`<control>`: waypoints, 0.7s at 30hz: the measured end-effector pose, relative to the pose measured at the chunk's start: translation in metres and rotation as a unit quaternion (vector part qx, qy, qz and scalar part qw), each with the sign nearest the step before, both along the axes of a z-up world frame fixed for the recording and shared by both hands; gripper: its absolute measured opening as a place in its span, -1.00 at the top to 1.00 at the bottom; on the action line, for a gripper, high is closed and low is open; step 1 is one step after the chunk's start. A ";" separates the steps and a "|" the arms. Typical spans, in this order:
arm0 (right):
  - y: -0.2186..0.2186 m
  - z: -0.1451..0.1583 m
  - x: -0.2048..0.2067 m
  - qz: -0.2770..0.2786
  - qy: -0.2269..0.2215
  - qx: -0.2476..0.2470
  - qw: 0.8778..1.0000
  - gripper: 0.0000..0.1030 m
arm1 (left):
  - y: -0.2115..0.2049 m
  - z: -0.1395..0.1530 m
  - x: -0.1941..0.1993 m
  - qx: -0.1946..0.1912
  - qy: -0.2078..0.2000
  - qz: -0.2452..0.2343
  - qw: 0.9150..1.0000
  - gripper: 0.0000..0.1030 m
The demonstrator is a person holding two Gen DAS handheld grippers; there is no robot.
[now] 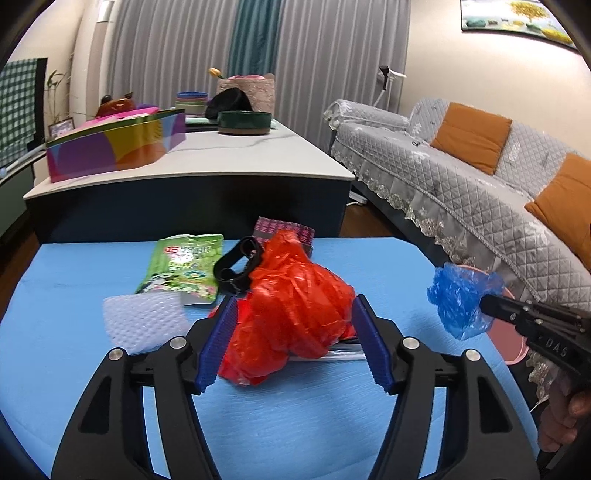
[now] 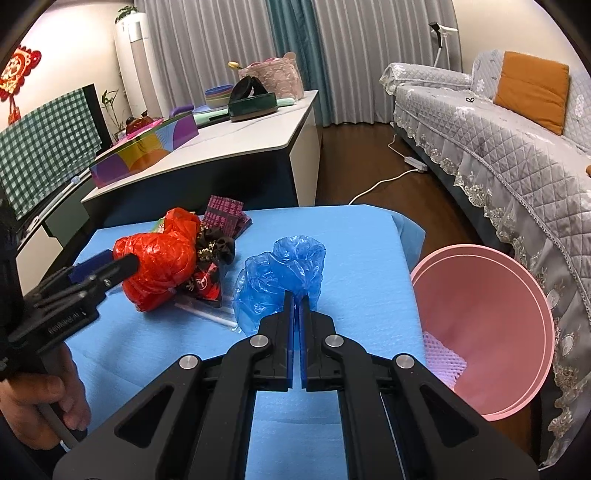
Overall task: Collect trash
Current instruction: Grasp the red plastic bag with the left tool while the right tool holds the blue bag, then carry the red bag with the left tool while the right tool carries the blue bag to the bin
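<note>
The right gripper [image 2: 297,299] has its jaws shut on the blue bag [image 2: 280,275] beside the pink bin [image 2: 491,295], which holds only some netting, while the left gripper [image 1: 293,332] has its jaws open around the red bag [image 1: 295,302] on the bench [image 1: 74,266], so most trash is left

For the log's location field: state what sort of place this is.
Most likely a home living room: a long sofa under a grey quilted cover with orange cushions, floor-length grey and teal curtains, and a white-topped low cabinet holding household clutter.
</note>
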State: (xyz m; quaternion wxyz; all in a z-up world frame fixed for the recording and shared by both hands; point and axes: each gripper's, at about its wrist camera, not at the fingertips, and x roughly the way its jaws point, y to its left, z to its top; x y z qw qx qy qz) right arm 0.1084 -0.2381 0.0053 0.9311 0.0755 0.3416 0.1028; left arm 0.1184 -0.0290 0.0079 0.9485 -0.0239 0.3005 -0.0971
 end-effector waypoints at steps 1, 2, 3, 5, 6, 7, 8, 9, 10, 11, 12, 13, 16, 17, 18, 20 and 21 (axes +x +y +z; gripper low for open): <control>-0.001 0.000 0.000 0.000 0.000 0.000 1.000 0.95 | -0.003 -0.001 0.002 0.007 0.001 -0.001 1.000 -0.22; -0.002 0.001 0.000 -0.001 -0.001 0.000 1.000 0.95 | -0.005 -0.002 0.003 0.012 0.003 -0.002 1.000 -0.22; -0.002 0.001 0.000 -0.001 -0.002 0.001 1.000 0.95 | -0.008 -0.002 0.004 0.015 0.003 -0.002 1.000 -0.22; -0.004 0.003 -0.001 -0.002 -0.003 0.001 1.000 0.95 | -0.010 -0.003 0.006 0.021 0.005 -0.005 1.000 -0.18; -0.004 0.003 -0.001 -0.002 -0.004 0.000 1.000 0.95 | -0.012 -0.002 0.006 0.025 0.005 -0.006 1.000 0.00; -0.005 0.004 -0.002 -0.003 -0.005 0.000 1.000 0.95 | -0.013 -0.002 0.006 0.029 0.004 -0.008 1.000 0.16; -0.005 0.004 -0.002 -0.003 -0.006 0.000 1.000 0.95 | -0.013 -0.001 0.005 0.033 0.002 -0.008 0.999 0.21; -0.005 0.005 -0.002 -0.003 -0.007 0.000 1.000 0.95 | -0.014 0.001 0.004 0.035 0.000 -0.008 0.999 0.29; -0.006 0.006 -0.003 -0.004 -0.009 -0.001 1.000 0.95 | -0.014 0.001 0.004 0.035 -0.001 -0.010 0.999 0.36; -0.006 0.007 -0.004 -0.005 -0.010 -0.001 1.000 0.95 | -0.014 0.003 0.003 0.034 -0.001 -0.011 0.999 0.39; -0.007 0.008 -0.005 -0.007 -0.012 -0.001 1.000 0.95 | -0.014 0.004 0.001 0.035 -0.003 -0.011 0.999 0.44; -0.007 0.009 -0.006 -0.008 -0.013 -0.001 1.000 0.95 | -0.013 0.007 -0.001 0.037 -0.007 -0.010 0.999 0.46; -0.007 0.013 -0.009 -0.010 -0.019 -0.002 1.000 0.95 | -0.011 0.012 -0.005 0.038 -0.015 -0.008 0.999 0.50; -0.007 0.015 -0.010 -0.010 -0.021 -0.003 1.000 0.95 | -0.010 0.014 -0.007 0.038 -0.018 -0.006 0.999 0.51; -0.007 0.016 -0.011 -0.011 -0.023 -0.003 1.000 0.95 | -0.010 0.016 -0.009 0.038 -0.021 -0.005 0.999 0.52; -0.008 0.019 -0.015 -0.012 -0.027 -0.005 1.000 0.95 | -0.007 0.019 -0.013 0.038 -0.025 -0.001 0.999 0.52; -0.008 0.020 -0.016 -0.012 -0.028 -0.005 1.000 0.95 | -0.007 0.020 -0.014 0.037 -0.026 -0.001 0.999 0.52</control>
